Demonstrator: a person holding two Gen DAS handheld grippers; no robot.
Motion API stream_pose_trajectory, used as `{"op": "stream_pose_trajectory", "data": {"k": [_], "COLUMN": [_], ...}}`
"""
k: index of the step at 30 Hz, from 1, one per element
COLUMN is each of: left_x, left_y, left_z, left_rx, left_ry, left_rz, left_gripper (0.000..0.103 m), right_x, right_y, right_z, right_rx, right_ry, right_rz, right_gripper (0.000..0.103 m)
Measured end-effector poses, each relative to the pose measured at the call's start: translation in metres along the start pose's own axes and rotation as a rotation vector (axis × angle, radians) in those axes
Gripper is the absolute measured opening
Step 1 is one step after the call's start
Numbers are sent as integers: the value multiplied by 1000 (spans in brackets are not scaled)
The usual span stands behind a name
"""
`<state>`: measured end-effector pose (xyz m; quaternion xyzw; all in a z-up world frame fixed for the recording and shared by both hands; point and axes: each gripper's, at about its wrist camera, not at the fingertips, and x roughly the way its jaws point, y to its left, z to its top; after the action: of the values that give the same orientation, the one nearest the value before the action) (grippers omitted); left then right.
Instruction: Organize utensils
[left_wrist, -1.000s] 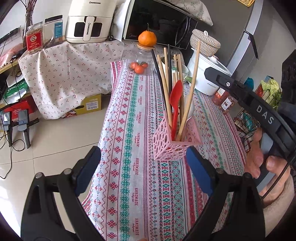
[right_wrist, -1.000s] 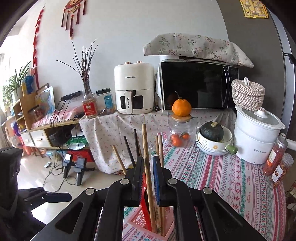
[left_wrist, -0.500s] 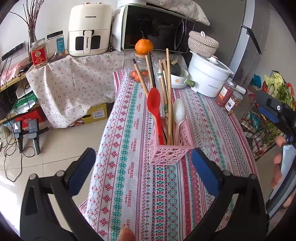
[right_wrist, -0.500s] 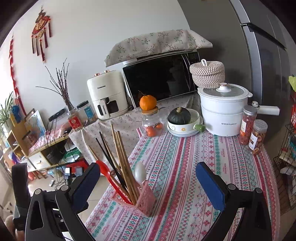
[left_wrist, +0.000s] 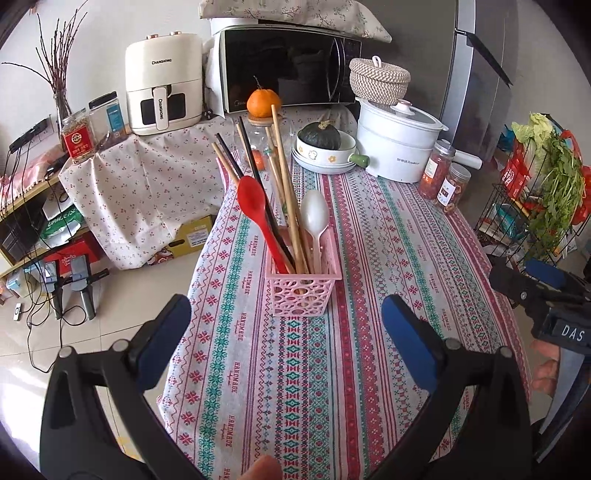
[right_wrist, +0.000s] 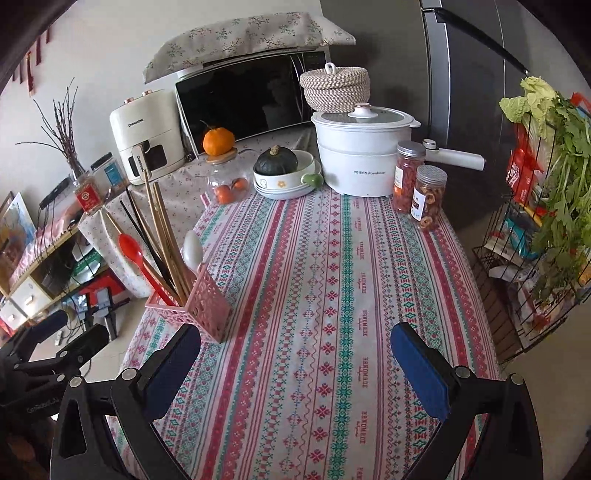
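A pink perforated basket (left_wrist: 301, 291) (right_wrist: 205, 301) stands upright near the left edge of the patterned tablecloth (left_wrist: 388, 236). It holds a red spoon (left_wrist: 256, 210) (right_wrist: 138, 258), a white spoon (left_wrist: 314, 218) (right_wrist: 193, 253), and several wooden and black chopsticks (left_wrist: 284, 184) (right_wrist: 159, 225). My left gripper (left_wrist: 286, 341) hangs open just in front of the basket, nothing between its blue pads. My right gripper (right_wrist: 295, 373) is open over bare cloth to the right of the basket, holding nothing. In the left wrist view the right gripper (left_wrist: 543, 284) shows at the right edge.
At the table's far end sit a white pot (right_wrist: 360, 155), a bowl with a dark squash (right_wrist: 284, 173), two spice jars (right_wrist: 419, 192) and a jar topped with an orange (right_wrist: 221, 173). A wire rack with greens (right_wrist: 546, 206) stands on the right. The floor drops off left.
My right gripper let go of the chopsticks it was shut on, opened wide and swung back and to the right. My left gripper drew back from the basket, which now stands upright.
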<state>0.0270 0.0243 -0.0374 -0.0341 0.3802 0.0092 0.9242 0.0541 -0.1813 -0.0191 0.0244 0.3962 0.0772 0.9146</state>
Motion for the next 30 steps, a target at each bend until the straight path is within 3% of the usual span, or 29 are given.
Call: {"op": "stream_pose_trajectory", "data": {"k": [8,30], "left_x": [0,0], "left_y": [-11,-10], "left_z": [-1,-2], "left_rx": [2,-5], "left_ry": [-1,-3], "left_rz": [-6,3], "left_gripper": [102,102], "right_x": [-13,-8], "right_y": [-1,-1], "right_z": [-1,-1], "right_rx": [-38,-36], "right_ry": [-45,-30], "right_rz": [-98,-114], "right_gripper": [103,103]}}
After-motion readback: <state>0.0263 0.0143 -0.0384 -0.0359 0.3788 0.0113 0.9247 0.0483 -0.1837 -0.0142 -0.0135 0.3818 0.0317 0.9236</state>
